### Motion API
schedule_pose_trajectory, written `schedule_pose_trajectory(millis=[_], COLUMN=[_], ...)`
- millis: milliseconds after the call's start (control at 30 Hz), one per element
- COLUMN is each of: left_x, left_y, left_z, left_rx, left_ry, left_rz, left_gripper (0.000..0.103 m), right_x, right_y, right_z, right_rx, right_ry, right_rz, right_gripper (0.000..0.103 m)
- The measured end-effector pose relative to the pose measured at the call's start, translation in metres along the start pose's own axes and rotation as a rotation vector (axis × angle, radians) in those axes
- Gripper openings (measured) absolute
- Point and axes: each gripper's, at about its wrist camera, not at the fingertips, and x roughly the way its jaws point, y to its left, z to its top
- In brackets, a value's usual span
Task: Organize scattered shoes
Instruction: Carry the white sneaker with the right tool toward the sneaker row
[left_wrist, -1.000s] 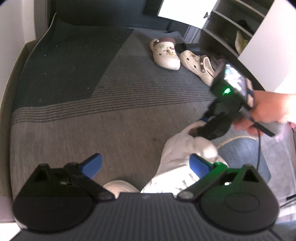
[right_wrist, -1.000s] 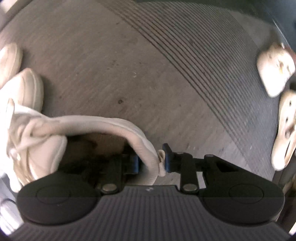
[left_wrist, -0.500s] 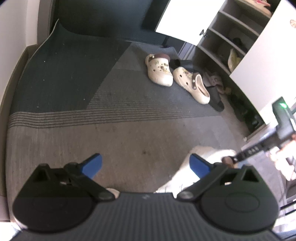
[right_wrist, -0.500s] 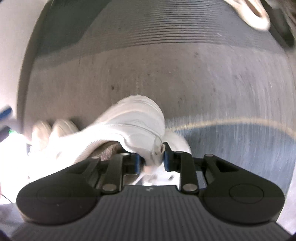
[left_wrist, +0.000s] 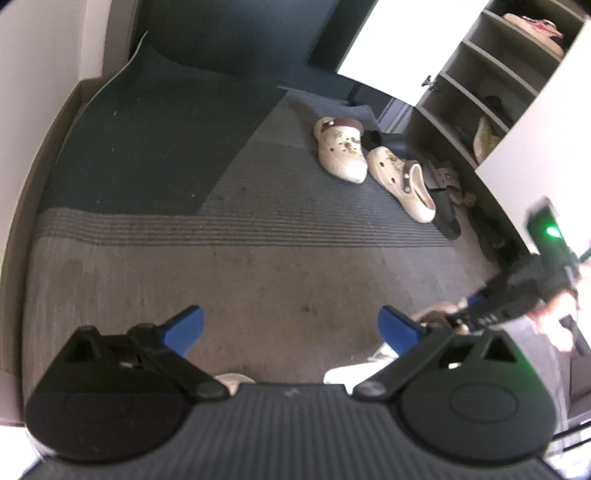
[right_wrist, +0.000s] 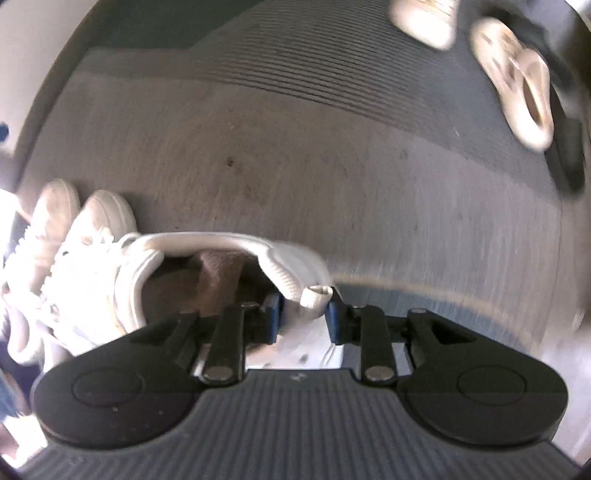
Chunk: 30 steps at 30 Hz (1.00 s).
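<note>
My right gripper (right_wrist: 303, 318) is shut on the heel collar of a white sneaker (right_wrist: 110, 258), whose toe lies beside a second white sneaker (right_wrist: 51, 210) at the left. In the left wrist view the right gripper (left_wrist: 465, 314) shows at the right edge with the held sneaker (left_wrist: 354, 369) below it. My left gripper (left_wrist: 291, 328) is open and empty above the grey carpet. Two cream clogs (left_wrist: 341, 149) (left_wrist: 402, 184) lie on the carpet far ahead, near the shelves.
An open shoe cabinet (left_wrist: 480, 110) with shelves holding shoes stands at the right, its white door (left_wrist: 388, 48) swung open. A dark sandal (left_wrist: 445, 212) lies beside the clogs. A dark mat (left_wrist: 147, 147) covers the far left floor by the wall.
The right gripper has swung with the white sneaker, bringing it beside the second white sneaker. The left gripper rose and pulled back, staying open.
</note>
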Motion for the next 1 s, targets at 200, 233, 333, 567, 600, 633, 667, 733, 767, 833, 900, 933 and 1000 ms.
schedule_pose_trajectory(millis=[200, 233, 333, 567, 600, 633, 667, 733, 767, 833, 900, 933, 1000], left_x=[0.007, 0.01, 0.016, 0.013, 0.012, 0.009, 0.007, -0.002, -0.004, -0.011, -0.015, -0.017, -0.02], left_y=[0.012, 0.015, 0.022, 0.034, 0.035, 0.036, 0.036, 0.037, 0.038, 0.04, 0.043, 0.046, 0.05], left_z=[0.003, 0.004, 0.006, 0.01, 0.011, 0.012, 0.013, 0.014, 0.015, 0.016, 0.017, 0.018, 0.019], left_rx=[-0.018, -0.028, -0.049, -0.085, -0.092, -0.096, -0.098, -0.096, -0.094, -0.098, -0.111, -0.122, -0.142], left_ry=[0.006, 0.013, 0.031, 0.02, 0.016, 0.008, 0.0, -0.029, -0.037, -0.063, -0.074, -0.079, -0.088], left_rz=[0.024, 0.026, 0.03, 0.024, 0.02, 0.016, 0.012, 0.006, 0.006, 0.006, 0.002, -0.001, -0.007], left_gripper=[0.102, 0.101, 0.101, 0.101, 0.101, 0.101, 0.101, 0.101, 0.101, 0.101, 0.101, 0.101, 0.101], right_x=[0.053, 0.062, 0.08, 0.054, 0.043, 0.038, 0.035, 0.011, 0.006, -0.019, -0.028, -0.032, -0.032], right_y=[0.015, 0.014, 0.011, -0.007, -0.009, -0.013, -0.016, -0.026, -0.027, -0.028, -0.022, -0.019, -0.008], right_z=[0.039, 0.044, 0.054, 0.05, 0.046, 0.043, 0.041, 0.025, 0.021, 0.002, -0.02, -0.031, -0.059], right_rx=[-0.214, -0.232, -0.231, -0.063, -0.029, 0.002, 0.028, 0.131, 0.152, 0.251, 0.357, 0.41, 0.547], right_ry=[0.241, 0.279, 0.312, 0.262, 0.249, 0.241, 0.234, 0.191, 0.177, 0.102, 0.058, 0.036, 0.005], right_rz=[-0.019, -0.009, 0.015, 0.055, 0.066, 0.077, 0.086, 0.128, 0.133, 0.143, 0.171, 0.185, 0.236], right_gripper=[0.03, 0.03, 0.03, 0.028, 0.028, 0.028, 0.028, 0.028, 0.028, 0.028, 0.028, 0.028, 0.028])
